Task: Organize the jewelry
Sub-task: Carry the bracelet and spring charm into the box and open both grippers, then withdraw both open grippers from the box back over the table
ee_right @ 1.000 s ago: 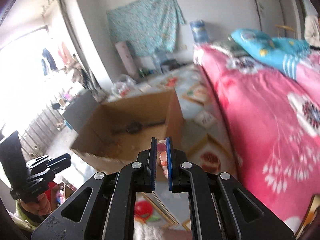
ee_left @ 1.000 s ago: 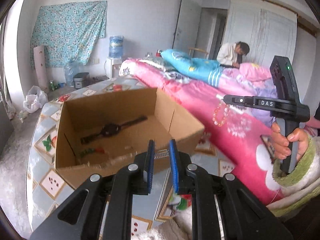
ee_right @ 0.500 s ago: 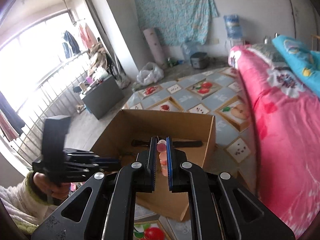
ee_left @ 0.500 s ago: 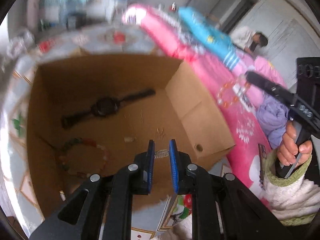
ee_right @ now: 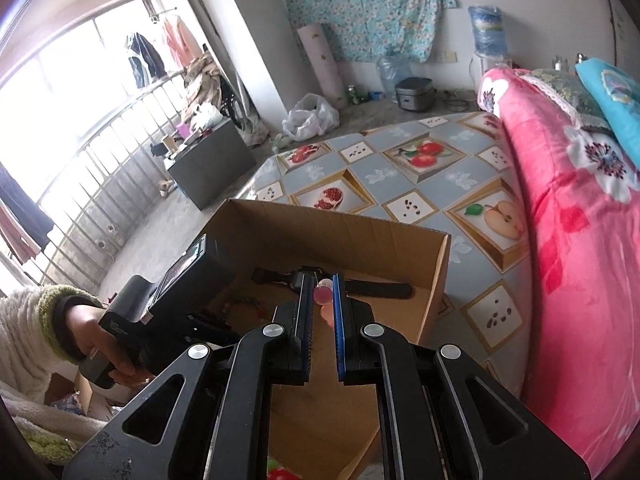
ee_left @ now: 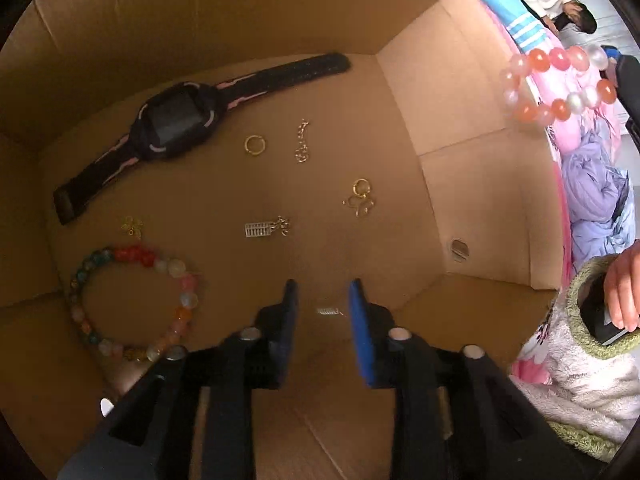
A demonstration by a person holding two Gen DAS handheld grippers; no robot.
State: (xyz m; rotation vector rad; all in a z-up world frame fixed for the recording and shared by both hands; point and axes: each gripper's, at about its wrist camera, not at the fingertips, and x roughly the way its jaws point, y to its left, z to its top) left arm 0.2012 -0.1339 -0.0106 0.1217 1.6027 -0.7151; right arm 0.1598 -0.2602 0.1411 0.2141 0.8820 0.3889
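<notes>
The left gripper points steeply down into the cardboard box, and its blue-padded fingers are opening. A small silver charm shows in the gap between them, free of both pads; whether it has reached the box floor cannot be told. Further along the box floor from the left gripper lies a second silver charm shaped like a tiny abacus, then a gold ring with a clover pendant, a plain gold ring and a short silver chain piece. To the left of these, near the box's left wall, rests a multicoloured bead bracelet with a small gold clover charm just beyond it. Along the far wall a black watch lies flat with its strap stretched out.

The right gripper hangs over the box's near edge, its fingers narrow and clamped on a pink and white bead bracelet; in the right wrist view only a bead or two shows between the pads, while the left wrist view shows the loop dangling over the box's right rim. The box stands on a table covered in a fruit-patterned cloth, and a bed with a pink floral blanket runs beside the table on the far side from the left gripper.
</notes>
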